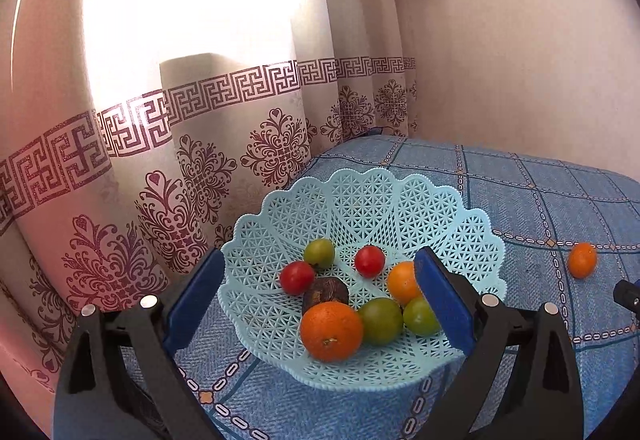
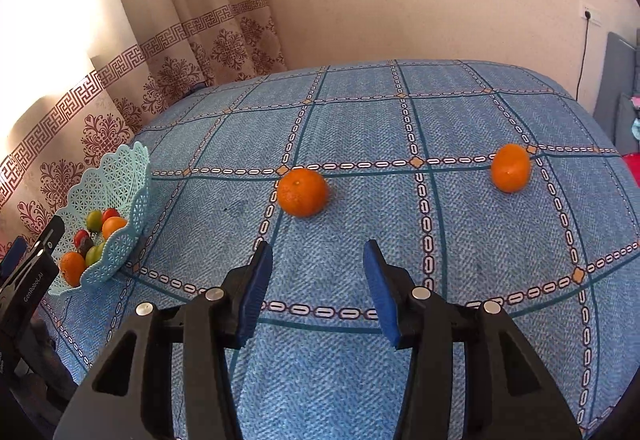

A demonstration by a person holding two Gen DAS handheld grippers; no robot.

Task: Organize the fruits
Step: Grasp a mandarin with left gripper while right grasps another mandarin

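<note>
Two oranges [image 2: 302, 191] lie ahead of both empty, spread hand-held grippers [image 2: 316, 280], basket [image 1: 440, 199] beside

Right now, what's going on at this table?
A person is gathering fruit into a light blue basket on a blue checked tablecloth. The left tongs are open around the basket, holding nothing. The right tongs are open and empty, facing the nearer orange. A second orange sits farther right. Both are outside the basket.
</note>
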